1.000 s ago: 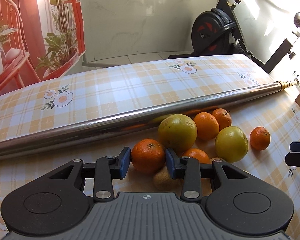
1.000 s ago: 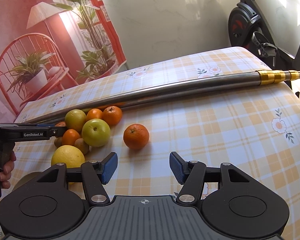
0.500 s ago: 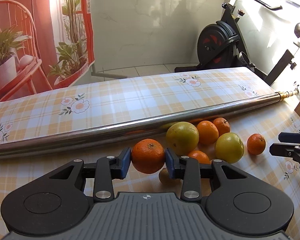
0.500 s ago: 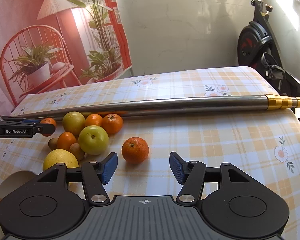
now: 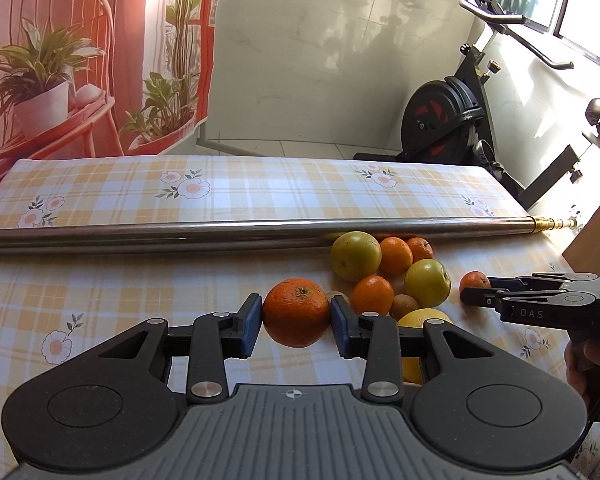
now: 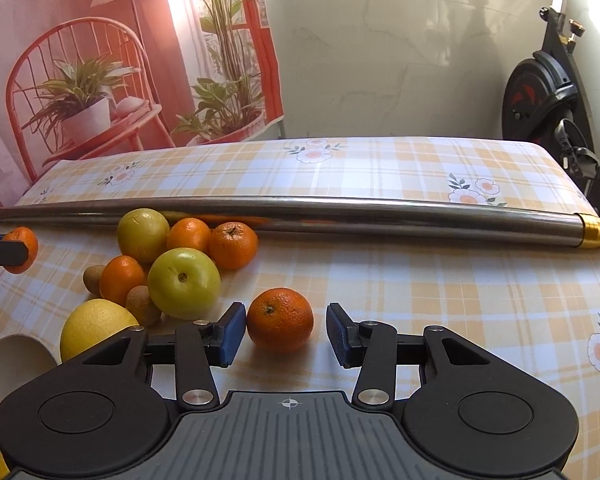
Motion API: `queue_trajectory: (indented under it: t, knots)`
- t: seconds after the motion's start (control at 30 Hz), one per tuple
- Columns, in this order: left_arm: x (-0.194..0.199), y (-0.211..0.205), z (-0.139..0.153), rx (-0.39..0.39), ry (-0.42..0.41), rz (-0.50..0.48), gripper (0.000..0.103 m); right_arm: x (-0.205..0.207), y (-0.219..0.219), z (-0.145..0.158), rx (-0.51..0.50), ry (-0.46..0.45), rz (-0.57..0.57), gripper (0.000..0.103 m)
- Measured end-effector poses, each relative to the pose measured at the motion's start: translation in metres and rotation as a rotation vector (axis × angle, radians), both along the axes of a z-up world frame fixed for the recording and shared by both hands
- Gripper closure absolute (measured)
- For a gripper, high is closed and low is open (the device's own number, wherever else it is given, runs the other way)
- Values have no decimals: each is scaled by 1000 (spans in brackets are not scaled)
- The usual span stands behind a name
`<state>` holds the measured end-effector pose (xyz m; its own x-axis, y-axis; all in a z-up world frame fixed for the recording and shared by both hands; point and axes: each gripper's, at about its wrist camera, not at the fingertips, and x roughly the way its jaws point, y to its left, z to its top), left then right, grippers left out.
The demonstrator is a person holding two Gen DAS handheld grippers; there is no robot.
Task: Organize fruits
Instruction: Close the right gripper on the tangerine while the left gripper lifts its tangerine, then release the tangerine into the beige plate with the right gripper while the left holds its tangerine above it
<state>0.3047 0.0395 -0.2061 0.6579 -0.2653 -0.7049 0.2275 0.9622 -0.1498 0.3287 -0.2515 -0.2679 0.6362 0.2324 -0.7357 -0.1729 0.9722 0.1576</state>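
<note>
Since the earlier frame, left gripper point(image 5: 296, 320) had carried its round orange citrus fruit point(image 5: 296, 312) up and away from the fruit pile, so the fruit now sat clear of the others in the left wrist view. Jaws clenched on that orange, both blue pads touching its sides. Same held orange showed at the far left edge of the right wrist view, pinched in the black fingertip.

Right gripper point(image 6: 286, 334) had come in closer to a small orange mandarin point(image 6: 280, 319) resting on the yellow-and-white plaid floral bench cover point(image 6: 440, 280); jaws had just been closing, mandarin between them, but gaps showed on both sides of it, pads not touching yet. So released, not grasping. From the left wrist view, the right gripper's black fingers reached in from the right beside that same mandarin, and part of a person's hand point(image 5: 580, 364) showed below them.

Pile on the bench, left of the mandarin in the right wrist view: two yellow-green round apples-like fruits point(image 6: 184, 282), three more small orange mandarins point(image 6: 233, 245), two brown oval kiwis point(image 6: 142, 304), one large yellow citrus point(image 6: 96, 328). A white bowl rim point(image 6: 16, 356) sat at the lower left.

Long steel pole with a brass tip point(image 6: 340, 216) lay across the bench just behind the pile. Black exercise bike point(image 5: 448, 120) stood beyond the bench.
</note>
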Motion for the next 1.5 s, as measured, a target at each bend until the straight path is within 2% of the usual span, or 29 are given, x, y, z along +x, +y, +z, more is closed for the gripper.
queue_trajectory:
  t: [0.03, 0.27, 0.63, 0.8, 0.93, 1.13, 1.5]
  knots:
    - [-3, 2, 0, -1, 0, 2, 64, 0, 1, -1, -2, 8, 0, 69]
    - [-27, 12, 2, 7, -5, 17, 64, -15, 4, 2, 22, 9, -14, 69]
    - [-55, 30, 3, -16, -1, 25, 64, -58, 12, 34, 109, -24, -30, 69]
    - [-68, 31, -4, -11, 13, 13, 64, -75, 30, 45, 104, -36, 27, 69]
    - [-80, 25, -9, 44, -4, -4, 64, -83, 48, 49, 88, -32, 93, 69]
    - [-86, 24, -18, 46, 13, -14, 64, -93, 71, 51, 87, -13, 164, 69]
    - [-88, 19, -26, 96, 19, -30, 64, -93, 80, 47, 103, 25, 182, 69]
